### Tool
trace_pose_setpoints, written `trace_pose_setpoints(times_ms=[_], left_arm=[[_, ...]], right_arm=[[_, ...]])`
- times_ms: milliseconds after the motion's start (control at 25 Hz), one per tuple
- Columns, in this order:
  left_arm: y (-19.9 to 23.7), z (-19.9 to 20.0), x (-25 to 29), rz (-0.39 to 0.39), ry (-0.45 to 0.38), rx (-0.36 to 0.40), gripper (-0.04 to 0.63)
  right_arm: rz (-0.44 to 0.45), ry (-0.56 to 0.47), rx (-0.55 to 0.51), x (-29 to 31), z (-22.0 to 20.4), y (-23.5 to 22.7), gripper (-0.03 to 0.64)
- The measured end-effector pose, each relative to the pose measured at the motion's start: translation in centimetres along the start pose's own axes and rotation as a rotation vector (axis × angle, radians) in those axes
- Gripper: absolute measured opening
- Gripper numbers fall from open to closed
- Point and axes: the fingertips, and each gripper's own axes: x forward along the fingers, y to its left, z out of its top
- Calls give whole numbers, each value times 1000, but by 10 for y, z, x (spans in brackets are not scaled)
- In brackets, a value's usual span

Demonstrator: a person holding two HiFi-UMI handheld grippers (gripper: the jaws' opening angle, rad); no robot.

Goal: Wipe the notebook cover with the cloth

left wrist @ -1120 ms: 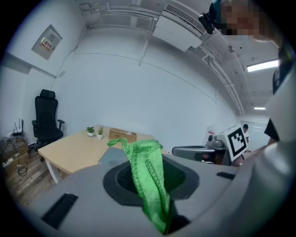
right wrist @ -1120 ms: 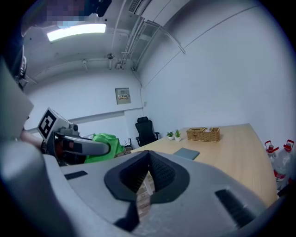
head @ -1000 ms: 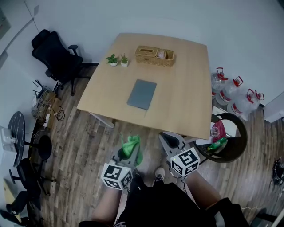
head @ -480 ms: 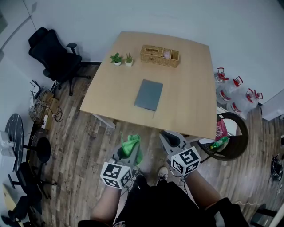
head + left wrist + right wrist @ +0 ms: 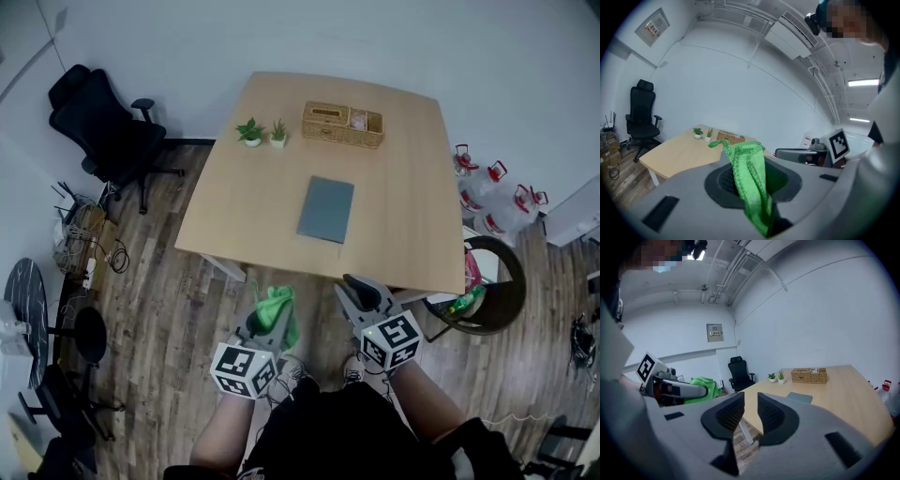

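Observation:
A grey notebook (image 5: 326, 209) lies shut in the middle of the light wooden table (image 5: 234, 216); it is also in the right gripper view (image 5: 800, 397). My left gripper (image 5: 270, 317) is short of the table's front edge, over the floor, shut on a green cloth (image 5: 277, 306). The cloth (image 5: 750, 178) hangs bunched between the left jaws (image 5: 752, 176). My right gripper (image 5: 362, 291) is beside it, also short of the table. Its jaws (image 5: 750, 413) have just been opening and stand parted, with nothing between them.
At the table's far edge stand a wicker basket (image 5: 342, 124) and two small potted plants (image 5: 250, 131). A black office chair (image 5: 103, 127) is at the left. Water bottles (image 5: 492, 192) and a dark round seat (image 5: 487, 295) are at the right.
I have come closer to the table with both grippers, and the table sits more to the right in view. The cloth stays in the left gripper. The right jaws look a little wider apart.

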Motion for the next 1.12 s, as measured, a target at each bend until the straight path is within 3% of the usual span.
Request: trace_pose_setpoints(times_ms=[560,1120], left_arm=[[35,8,3,-85,22,-20,80],[44,17,75,-35,61,-17,80]], right_arm=[[-89,1,16,30,7,7,143],[-52,27,95,65,3,-69,149]])
